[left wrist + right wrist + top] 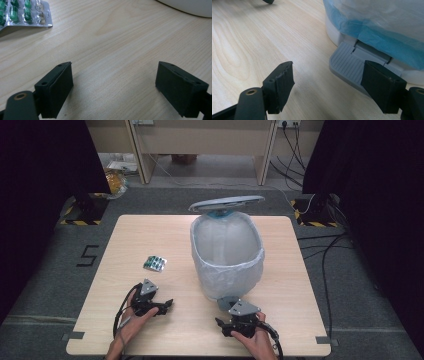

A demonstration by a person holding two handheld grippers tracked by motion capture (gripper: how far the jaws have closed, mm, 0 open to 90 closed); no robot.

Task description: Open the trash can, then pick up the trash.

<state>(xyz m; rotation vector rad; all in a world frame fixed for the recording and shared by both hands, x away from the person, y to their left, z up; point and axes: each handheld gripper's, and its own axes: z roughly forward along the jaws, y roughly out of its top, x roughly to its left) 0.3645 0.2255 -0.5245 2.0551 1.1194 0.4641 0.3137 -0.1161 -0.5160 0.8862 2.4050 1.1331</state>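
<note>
A blister pack of green capsules (pixel 155 263) lies flat on the wooden table (pixel 150 235), left of a white pedal bin (pixel 227 255) lined with a bluish plastic bag, its grey lid (pixel 227 203) raised. My left gripper (pixel 167 305) rests near the front edge, below the pack, and stands open. In the left gripper view the gripper (pixel 115 85) has bare wood between its jaws, with the pack (pixel 25 13) ahead at upper left. My right gripper (pixel 220 322) sits in front of the bin. In its own view it (pixel 328 82) is open, its right jaw just in front of the grey foot pedal (pixel 348 66).
The bin's white base (pixel 190 6) shows at the upper right of the left gripper view. The bag's blue-tinted edge (pixel 372 30) hangs over the base above the pedal. A dark floor with cables (pixel 325 250) surrounds the table.
</note>
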